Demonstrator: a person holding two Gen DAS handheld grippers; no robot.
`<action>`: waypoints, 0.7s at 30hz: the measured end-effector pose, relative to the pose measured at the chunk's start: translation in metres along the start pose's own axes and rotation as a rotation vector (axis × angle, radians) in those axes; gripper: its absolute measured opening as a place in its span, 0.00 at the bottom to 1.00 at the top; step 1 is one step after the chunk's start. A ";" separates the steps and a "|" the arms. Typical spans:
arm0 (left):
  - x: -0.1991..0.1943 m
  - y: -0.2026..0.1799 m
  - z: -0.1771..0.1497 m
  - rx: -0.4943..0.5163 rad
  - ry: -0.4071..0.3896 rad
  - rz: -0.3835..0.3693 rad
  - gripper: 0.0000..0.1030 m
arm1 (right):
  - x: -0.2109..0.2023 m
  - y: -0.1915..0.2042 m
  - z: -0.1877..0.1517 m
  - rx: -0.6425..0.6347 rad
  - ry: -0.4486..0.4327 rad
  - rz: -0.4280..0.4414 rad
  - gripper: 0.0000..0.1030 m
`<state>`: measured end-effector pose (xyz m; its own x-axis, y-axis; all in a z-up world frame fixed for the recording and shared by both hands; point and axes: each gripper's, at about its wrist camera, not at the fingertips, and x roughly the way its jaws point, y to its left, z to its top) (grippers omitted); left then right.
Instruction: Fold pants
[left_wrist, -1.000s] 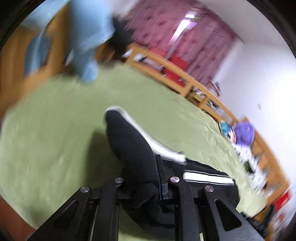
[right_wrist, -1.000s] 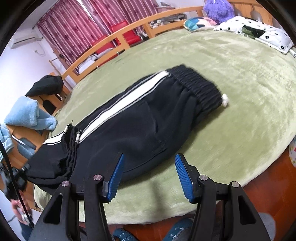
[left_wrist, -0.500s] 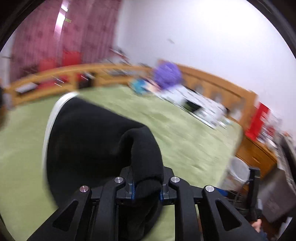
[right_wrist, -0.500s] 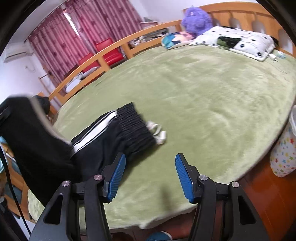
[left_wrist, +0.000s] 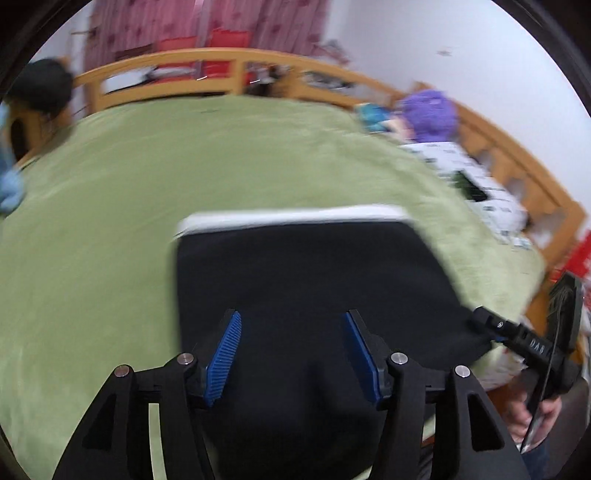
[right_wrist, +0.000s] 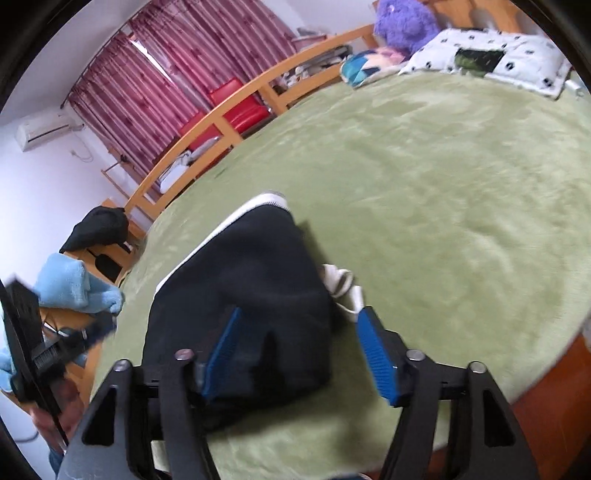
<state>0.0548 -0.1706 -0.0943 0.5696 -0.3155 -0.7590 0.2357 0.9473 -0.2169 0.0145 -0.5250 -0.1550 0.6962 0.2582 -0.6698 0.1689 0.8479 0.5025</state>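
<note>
The black pants (left_wrist: 306, 280) with a white side stripe lie folded over on the green bedspread (left_wrist: 110, 192). My left gripper (left_wrist: 291, 350) is open and empty just above the near part of the folded pants. In the right wrist view the folded pants (right_wrist: 251, 291) lie near the bed's front edge, with white drawstrings (right_wrist: 343, 284) sticking out at the right. My right gripper (right_wrist: 299, 350) is open over the pants' near right corner, holding nothing. The right gripper also shows at the right edge of the left wrist view (left_wrist: 532, 343).
A wooden bed rail (right_wrist: 236, 125) runs along the far side. A patterned pillow (right_wrist: 491, 59) and a purple plush toy (right_wrist: 402, 22) lie at the head. A light blue garment (right_wrist: 74, 288) and a black one (right_wrist: 99, 225) sit off the bed's left.
My left gripper carried the pant legs over onto the waist part, then opened and let go. The pants now lie folded in half. The right gripper moved closer above them.
</note>
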 end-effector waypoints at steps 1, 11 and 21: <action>0.003 0.008 -0.009 -0.020 0.022 0.008 0.57 | 0.008 0.002 -0.001 -0.007 0.025 -0.015 0.64; 0.025 0.019 -0.100 -0.090 0.152 -0.029 0.63 | 0.038 0.010 -0.039 -0.142 0.082 -0.117 0.36; 0.013 0.070 -0.046 -0.120 0.080 -0.111 0.68 | 0.013 0.051 0.014 -0.361 0.000 -0.157 0.74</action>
<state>0.0423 -0.1060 -0.1476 0.4795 -0.4174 -0.7720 0.1951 0.9083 -0.3699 0.0423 -0.4850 -0.1304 0.6813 0.1120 -0.7233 0.0172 0.9855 0.1688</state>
